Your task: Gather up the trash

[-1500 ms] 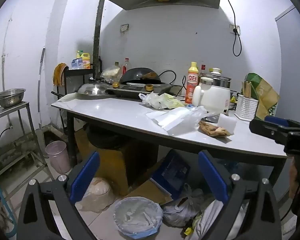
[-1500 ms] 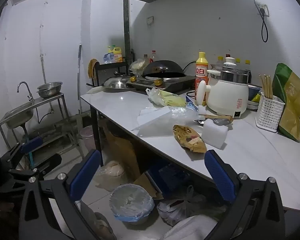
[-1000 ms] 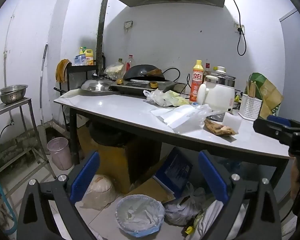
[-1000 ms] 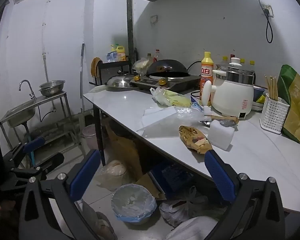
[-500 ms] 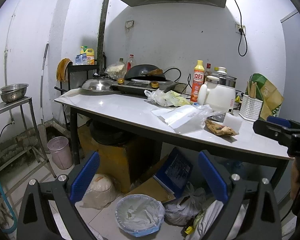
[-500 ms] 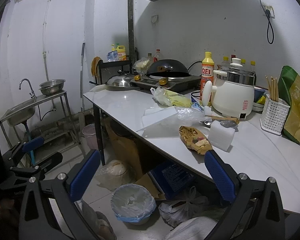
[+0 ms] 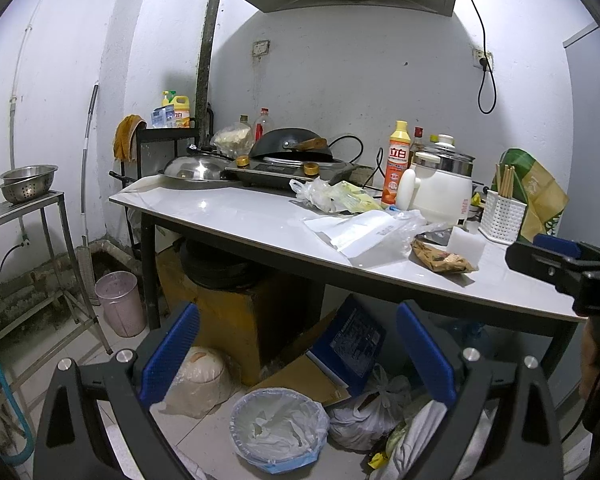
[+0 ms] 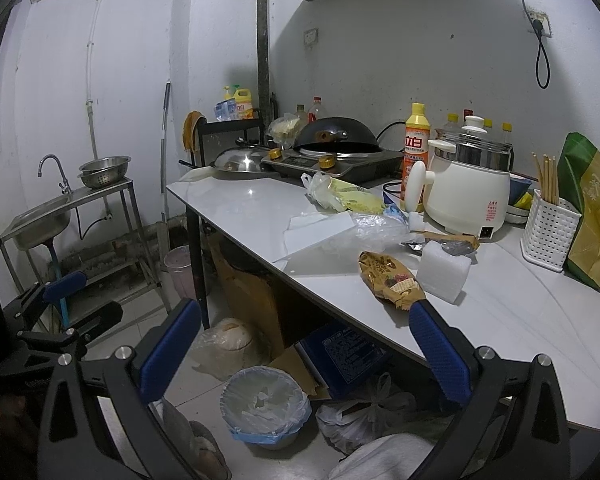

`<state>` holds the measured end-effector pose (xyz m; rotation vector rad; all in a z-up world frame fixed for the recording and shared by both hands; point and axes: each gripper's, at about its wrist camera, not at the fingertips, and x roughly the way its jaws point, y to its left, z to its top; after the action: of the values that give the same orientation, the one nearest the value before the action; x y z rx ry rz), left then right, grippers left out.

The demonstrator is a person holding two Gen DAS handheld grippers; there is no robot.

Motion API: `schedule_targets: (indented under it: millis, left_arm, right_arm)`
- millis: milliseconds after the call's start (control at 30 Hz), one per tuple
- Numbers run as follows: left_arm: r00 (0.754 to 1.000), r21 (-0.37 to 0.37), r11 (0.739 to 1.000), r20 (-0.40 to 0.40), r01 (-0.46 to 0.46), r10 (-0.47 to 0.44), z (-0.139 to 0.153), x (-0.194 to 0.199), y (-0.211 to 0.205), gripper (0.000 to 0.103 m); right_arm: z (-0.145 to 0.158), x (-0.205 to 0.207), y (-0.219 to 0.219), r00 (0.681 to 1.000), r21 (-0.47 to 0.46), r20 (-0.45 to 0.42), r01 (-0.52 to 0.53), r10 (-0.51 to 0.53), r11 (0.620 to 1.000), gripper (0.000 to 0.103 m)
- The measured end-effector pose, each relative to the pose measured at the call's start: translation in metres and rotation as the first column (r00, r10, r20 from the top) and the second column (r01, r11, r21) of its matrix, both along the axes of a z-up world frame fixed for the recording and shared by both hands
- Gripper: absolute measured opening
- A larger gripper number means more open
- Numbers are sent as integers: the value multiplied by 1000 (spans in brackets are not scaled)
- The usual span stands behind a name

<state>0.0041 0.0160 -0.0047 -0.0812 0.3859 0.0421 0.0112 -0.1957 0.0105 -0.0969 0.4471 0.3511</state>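
Lined bin (image 8: 265, 406) on floor holds crumpled plastic (little else).

White worktop (image 8: 500, 312) — rice cooker (image 8: 466, 184), orange detergent bottle (image 8: 416, 140), wok (image 8: 336, 134) on a stove (image 8: 332, 164); chopstick holder (image 8: 548, 230) at right.

Green-and-yellow bag (image 8: 594, 216) cut off at right edge.

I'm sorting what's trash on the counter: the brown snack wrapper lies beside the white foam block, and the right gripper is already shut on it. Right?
Not quite. The brown snack wrapper does lie beside the white foam block, but the right gripper is open and holds nothing, short of the counter edge. The right wrist view shows this.
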Motion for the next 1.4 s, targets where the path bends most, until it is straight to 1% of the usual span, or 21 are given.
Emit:
schedule_targets:
  millis: [1400]
  left_arm:
    - [1000, -4, 1000, 1, 0, 0, 0, 0, 2, 99]
  right_arm:
    - [0, 2, -1, 1000, -2, 0, 0, 0, 1000, 103]
